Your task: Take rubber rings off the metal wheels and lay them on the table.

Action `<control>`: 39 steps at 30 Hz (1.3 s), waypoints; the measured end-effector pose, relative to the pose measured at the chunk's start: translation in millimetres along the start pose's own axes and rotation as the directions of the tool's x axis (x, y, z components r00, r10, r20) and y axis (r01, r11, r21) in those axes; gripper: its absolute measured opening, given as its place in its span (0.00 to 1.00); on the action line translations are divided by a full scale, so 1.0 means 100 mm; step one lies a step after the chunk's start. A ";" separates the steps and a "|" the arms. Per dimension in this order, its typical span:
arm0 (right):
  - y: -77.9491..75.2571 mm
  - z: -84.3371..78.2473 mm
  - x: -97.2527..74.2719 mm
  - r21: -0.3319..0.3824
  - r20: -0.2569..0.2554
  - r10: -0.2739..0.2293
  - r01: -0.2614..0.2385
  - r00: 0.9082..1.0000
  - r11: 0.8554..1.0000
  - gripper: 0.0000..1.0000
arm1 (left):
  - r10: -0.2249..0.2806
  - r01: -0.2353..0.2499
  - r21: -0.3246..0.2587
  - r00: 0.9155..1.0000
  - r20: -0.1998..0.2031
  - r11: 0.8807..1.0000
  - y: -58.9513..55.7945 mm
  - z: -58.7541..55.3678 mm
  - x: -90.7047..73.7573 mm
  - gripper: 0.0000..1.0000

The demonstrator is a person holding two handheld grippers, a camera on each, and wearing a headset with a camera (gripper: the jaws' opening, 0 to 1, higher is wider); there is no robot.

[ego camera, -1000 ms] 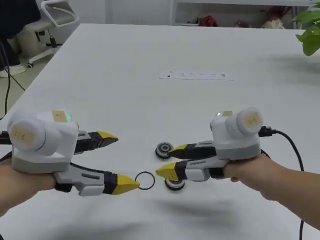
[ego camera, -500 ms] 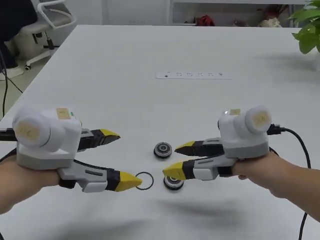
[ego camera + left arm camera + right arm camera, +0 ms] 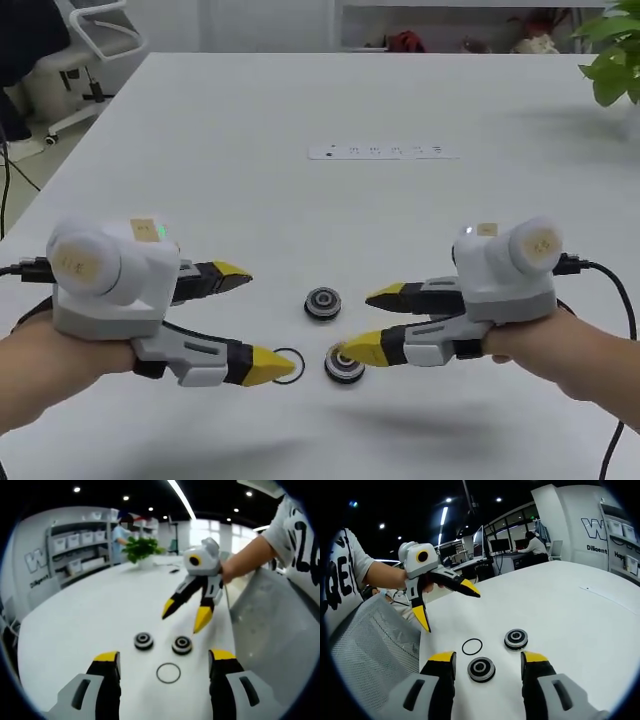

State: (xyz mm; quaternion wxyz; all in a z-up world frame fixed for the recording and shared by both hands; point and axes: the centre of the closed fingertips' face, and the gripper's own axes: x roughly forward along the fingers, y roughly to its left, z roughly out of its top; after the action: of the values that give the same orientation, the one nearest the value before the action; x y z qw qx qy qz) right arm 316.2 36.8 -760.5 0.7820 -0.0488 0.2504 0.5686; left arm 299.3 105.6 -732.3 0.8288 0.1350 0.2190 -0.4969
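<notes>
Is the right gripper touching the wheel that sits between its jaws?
Apart. The right gripper view shows bare table on both sides of the wheel, between it and each open jaw of the right gripper.

The head view looks forward and down over the table (image 3: pixel 420 100) from above, while the two gripper views sit low and close, facing each other, sharing the wheels (image 3: pixel 182 645) and ring (image 3: pixel 472 646) at lower centre.

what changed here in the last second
The right gripper drew back to the person's right, uncovering more of the near wheel. The left gripper eased toward the ring. Nothing was gripped or released. Ring, near wheel and far wheel stayed put, and both grippers stayed open.
</notes>
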 end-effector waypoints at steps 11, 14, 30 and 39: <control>-0.02 -0.11 -0.04 -0.026 -0.023 0.005 -0.005 1.000 1.000 0.51 | -0.019 0.019 0.000 1.000 -0.001 1.000 -0.04 0.02 0.12 0.72; -0.03 -0.15 -0.03 -0.041 -0.035 0.010 -0.011 0.999 0.999 0.50 | -0.025 0.025 -0.001 1.000 0.000 1.000 -0.05 0.03 0.16 0.72; 0.02 -0.31 0.01 -0.080 -0.085 0.043 -0.049 0.996 0.996 0.40 | -0.057 0.057 0.006 0.998 -0.021 0.998 -0.10 -0.02 0.34 0.70; 0.04 -0.37 0.04 -0.100 -0.101 0.052 -0.063 0.993 0.993 0.34 | -0.076 0.077 0.011 0.997 -0.034 0.997 -0.13 -0.05 0.41 0.67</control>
State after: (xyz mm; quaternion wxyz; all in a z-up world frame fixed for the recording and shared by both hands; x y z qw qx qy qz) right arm 300.7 28.5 -793.2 0.7485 -0.1099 0.2601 0.6000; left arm 303.8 70.3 -757.6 0.8046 0.1397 0.2350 -0.5272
